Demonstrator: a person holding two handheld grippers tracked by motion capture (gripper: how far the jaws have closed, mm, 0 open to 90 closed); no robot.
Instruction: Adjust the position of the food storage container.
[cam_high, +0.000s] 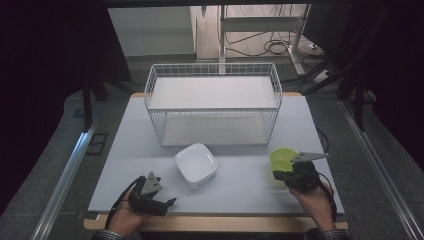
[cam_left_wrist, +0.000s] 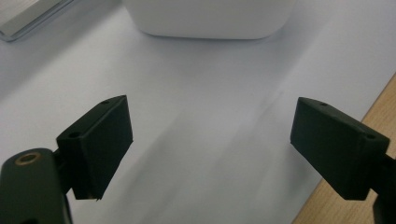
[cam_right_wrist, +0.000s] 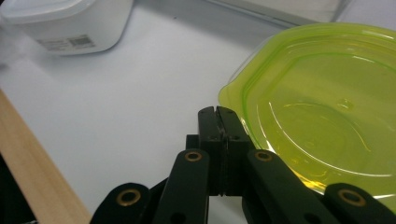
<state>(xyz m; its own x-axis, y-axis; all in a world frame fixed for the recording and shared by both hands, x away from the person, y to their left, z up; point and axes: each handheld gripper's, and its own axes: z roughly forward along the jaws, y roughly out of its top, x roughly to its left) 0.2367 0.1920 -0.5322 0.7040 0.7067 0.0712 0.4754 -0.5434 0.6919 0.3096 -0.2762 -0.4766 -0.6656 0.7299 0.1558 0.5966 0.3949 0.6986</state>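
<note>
A white square container stands open near the middle of the table, in front of the wire basket. It also appears at the top of the left gripper view and at the upper left of the right gripper view. My left gripper rests low at the front left, its jaws wide open over bare table, pointing at the container. A translucent green lid lies at the front right. My right gripper is shut, its tip right against the lid's near edge. I cannot tell whether the rim is pinched.
A white wire basket with a shelf stands across the back of the pale table top. The table's wooden front edge runs close behind both hands. Dark curtains, cables and a metal frame surround the table.
</note>
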